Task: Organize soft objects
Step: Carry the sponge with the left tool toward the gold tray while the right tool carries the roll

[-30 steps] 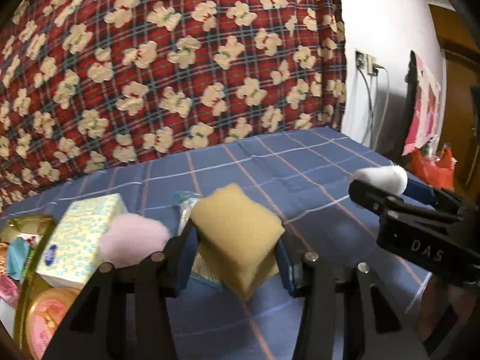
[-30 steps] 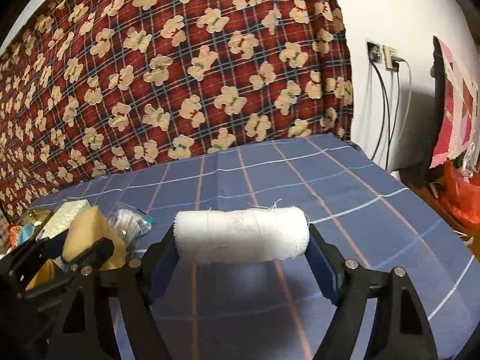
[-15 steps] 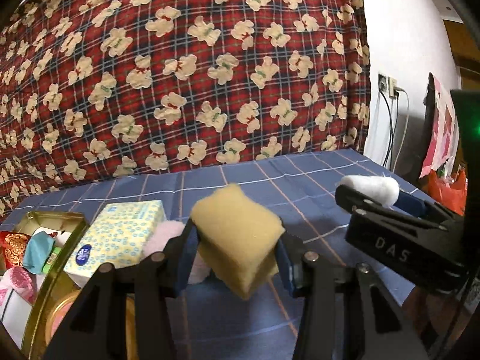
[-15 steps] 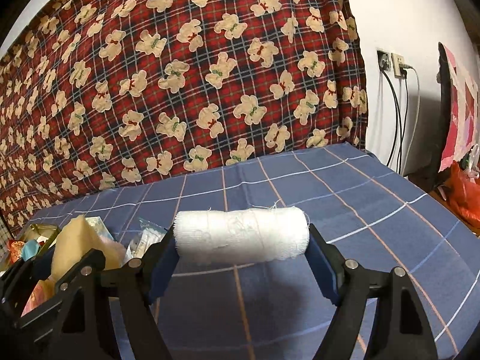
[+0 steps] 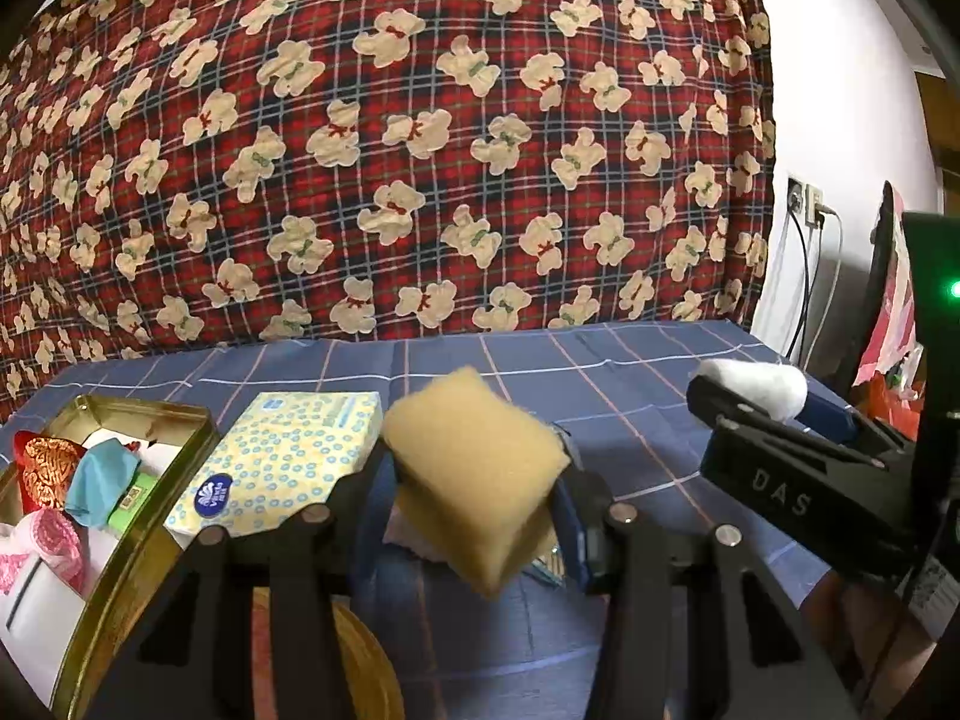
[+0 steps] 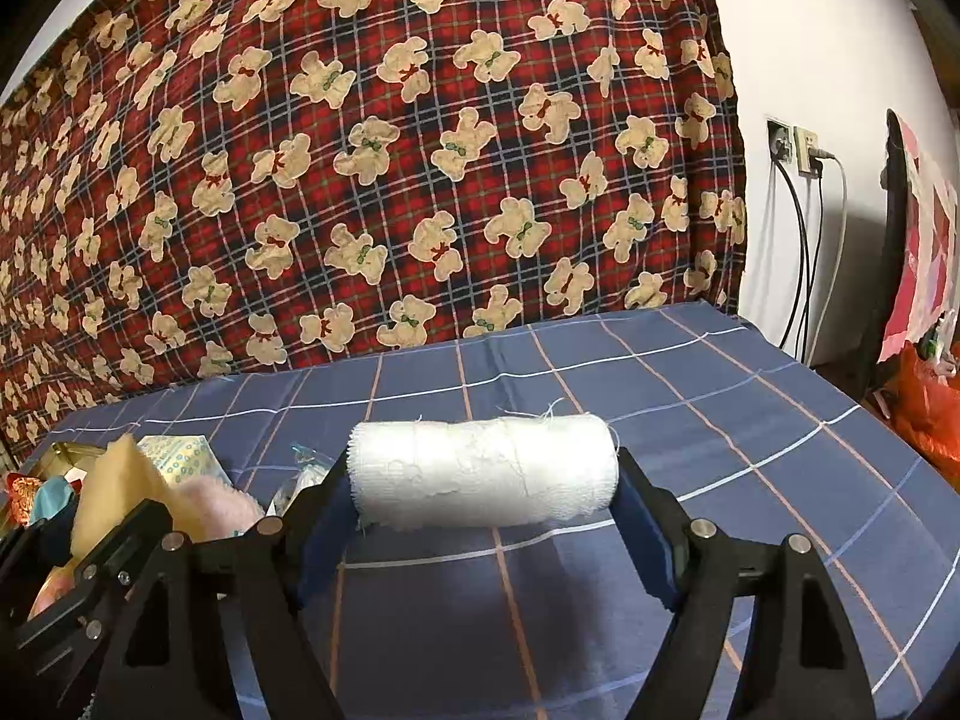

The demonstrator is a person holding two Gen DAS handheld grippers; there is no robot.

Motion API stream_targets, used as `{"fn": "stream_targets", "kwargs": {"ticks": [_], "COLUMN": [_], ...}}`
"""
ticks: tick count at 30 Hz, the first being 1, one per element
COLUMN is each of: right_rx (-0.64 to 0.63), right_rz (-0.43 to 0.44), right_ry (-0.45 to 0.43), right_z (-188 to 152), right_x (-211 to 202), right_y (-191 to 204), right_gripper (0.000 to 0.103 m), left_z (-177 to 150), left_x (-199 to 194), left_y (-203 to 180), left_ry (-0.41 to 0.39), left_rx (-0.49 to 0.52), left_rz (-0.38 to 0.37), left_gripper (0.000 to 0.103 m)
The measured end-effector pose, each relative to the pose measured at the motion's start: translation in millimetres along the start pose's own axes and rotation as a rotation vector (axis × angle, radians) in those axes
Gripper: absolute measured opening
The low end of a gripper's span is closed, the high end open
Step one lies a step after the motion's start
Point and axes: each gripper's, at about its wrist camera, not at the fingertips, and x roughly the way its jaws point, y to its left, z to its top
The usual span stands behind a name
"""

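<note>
left gripper (image 5: 474,498): clenched on the yellow sponge (image 5: 477,480); sponge sits tilted between the blue pads, held clear above the blue checked cloth (image 5: 600,372).
right gripper (image 6: 486,480): clenched on the white gauze roll (image 6: 483,471); roll lies crosswise, one end against each pad, above the cloth.
right gripper, in the left wrist view (image 5: 798,456): to the right of the sponge, roll end showing at its tip.
sponge, in the right wrist view (image 6: 117,492): far left, in the other gripper.
tissue pack (image 5: 282,459): yellow with blue rings, flat on the cloth, just left of the sponge.
gold tin (image 5: 150,516): open, touching or just beside the tissue pack on its left; holds red, teal, pink and white soft items.
pink fluffy item (image 6: 210,507): beside the tissue pack, partly hidden behind the left gripper.
backdrop: red plaid bear-print fabric (image 5: 390,150) hanging behind the cloth.
wall socket (image 6: 792,147): right, cables plugged in.
</note>
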Motion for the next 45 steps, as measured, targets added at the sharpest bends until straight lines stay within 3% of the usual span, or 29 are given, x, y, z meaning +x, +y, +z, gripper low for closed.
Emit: {"fn": "stream_targets", "kwargs": {"ticks": [36,45], "right_rx": [0.001,-0.015], "right_rz": [0.047,0.045], "right_ry": [0.066,0.07], "right_z": [1,1], "right_x": [26,27], "right_y": [22,27], "right_gripper": [0.08,0.08], "left_z": [1,1], "left_x": [8,2], "left_y": [21,24], "left_ry": [0.028,-0.011], "left_rx": [-0.061,-0.067], "left_rz": [0.019,0.049], "left_gripper": [0.047,0.047]}}
